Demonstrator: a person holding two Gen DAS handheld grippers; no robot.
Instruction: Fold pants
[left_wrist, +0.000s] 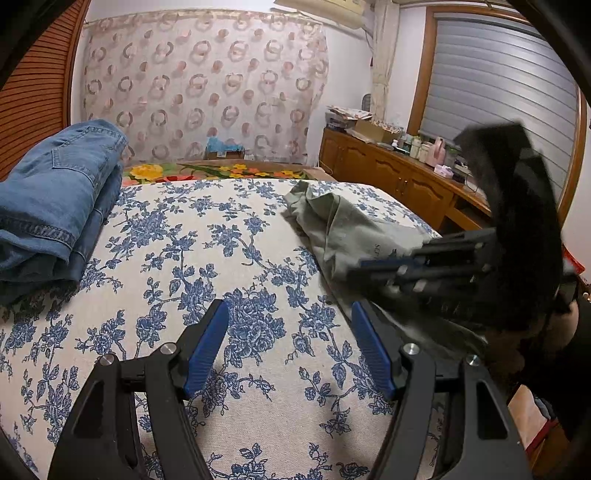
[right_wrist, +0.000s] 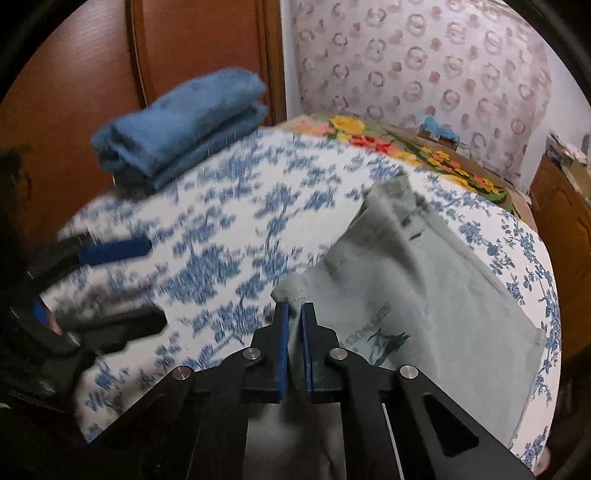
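Right gripper (right_wrist: 294, 317) fingers pinching grey-green pants (right_wrist: 424, 280) edge, left gripper (left_wrist: 288, 325) fingers spread over floral bedspread (left_wrist: 221, 229), folded jeans (left_wrist: 55, 199) beyond

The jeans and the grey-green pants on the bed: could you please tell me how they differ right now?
The jeans are blue denim; the grey-green pants are thin, pale fabric bearing a small print. The jeans sit folded in a stack at the bed's left edge; the pants lie loose and rumpled toward its right. No claw touches the jeans, since the left claw hangs open, while the right claw pinches the pants' edge. Both rest on the floral bedcover.
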